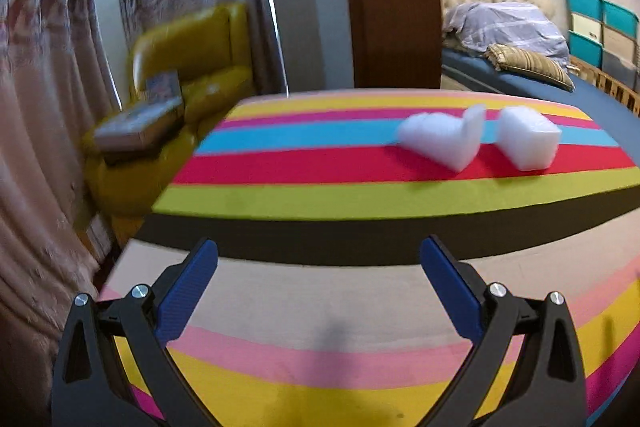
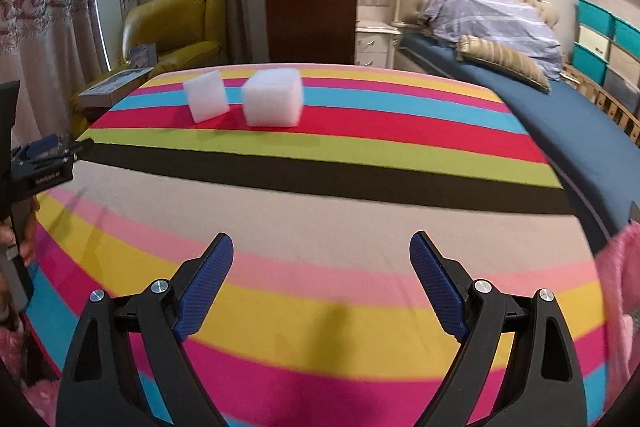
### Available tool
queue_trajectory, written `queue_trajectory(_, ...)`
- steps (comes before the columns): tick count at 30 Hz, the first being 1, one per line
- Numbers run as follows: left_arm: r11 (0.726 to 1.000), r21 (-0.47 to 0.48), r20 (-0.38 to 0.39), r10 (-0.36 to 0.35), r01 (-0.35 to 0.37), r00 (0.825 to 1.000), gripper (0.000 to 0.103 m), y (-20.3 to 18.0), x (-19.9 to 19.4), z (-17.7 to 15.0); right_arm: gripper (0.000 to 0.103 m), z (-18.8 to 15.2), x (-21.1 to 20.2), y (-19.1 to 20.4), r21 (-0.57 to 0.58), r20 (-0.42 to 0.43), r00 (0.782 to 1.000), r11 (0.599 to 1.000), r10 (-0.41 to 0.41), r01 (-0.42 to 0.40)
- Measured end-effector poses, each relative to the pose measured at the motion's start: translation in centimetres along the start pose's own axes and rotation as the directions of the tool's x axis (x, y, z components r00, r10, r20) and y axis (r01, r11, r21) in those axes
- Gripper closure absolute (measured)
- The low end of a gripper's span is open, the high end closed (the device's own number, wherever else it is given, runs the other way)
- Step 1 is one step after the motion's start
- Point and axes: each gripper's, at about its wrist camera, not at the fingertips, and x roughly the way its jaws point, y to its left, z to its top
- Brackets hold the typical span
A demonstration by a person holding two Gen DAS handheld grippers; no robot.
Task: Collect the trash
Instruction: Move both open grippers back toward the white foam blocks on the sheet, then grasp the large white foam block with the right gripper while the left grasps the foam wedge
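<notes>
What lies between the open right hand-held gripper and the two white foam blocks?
Only bare striped cloth separates the right hand-held gripper from the white foam blocks, per the right wrist view.

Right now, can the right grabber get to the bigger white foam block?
Probably yes, but not yet. The right gripper is open and empty, and only bare striped cloth lies between it and the bigger foam block. The block sits farther back, so the gripper must move forward.

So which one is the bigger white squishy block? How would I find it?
Look at the rainbow-striped cloth spread in front of the bed. On its red stripe, toward the far end, two white foam blocks sit side by side, apart. The bigger foam block is the one nearer the bed, boxy and sitting flat, while the smaller foam block, nearer the yellow armchair, is tilted.
</notes>
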Motion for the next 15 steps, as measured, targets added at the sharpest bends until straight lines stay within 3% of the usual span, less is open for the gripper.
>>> queue_trajectory(2, 0.999, -0.029, -0.027, -0.030, 0.029, 0.999, 0.005, 0.8, 0.5, 0.1, 0.018, 1.2, 1.8, 1.0, -0.005, -0.019, 1.000, 1.000, 0.014, -0.014)
queue_trajectory(5, 0.999, -0.040, -0.101, -0.009, 0.005, 0.995, 0.005, 0.8, 1.7, 0.1, 0.018, 3.6, 4.8, 2.5, -0.011, -0.041, 0.998, 0.999, 0.039, -0.040)
queue_trajectory(15, 1.000, 0.005, -0.232, -0.016, 0.018, 0.972, 0.007, -0.7, 4.5, -0.4, 0.018, 10.9, 14.3, 3.4, 0.085, -0.103, 0.994, 0.996, 0.045, -0.036)
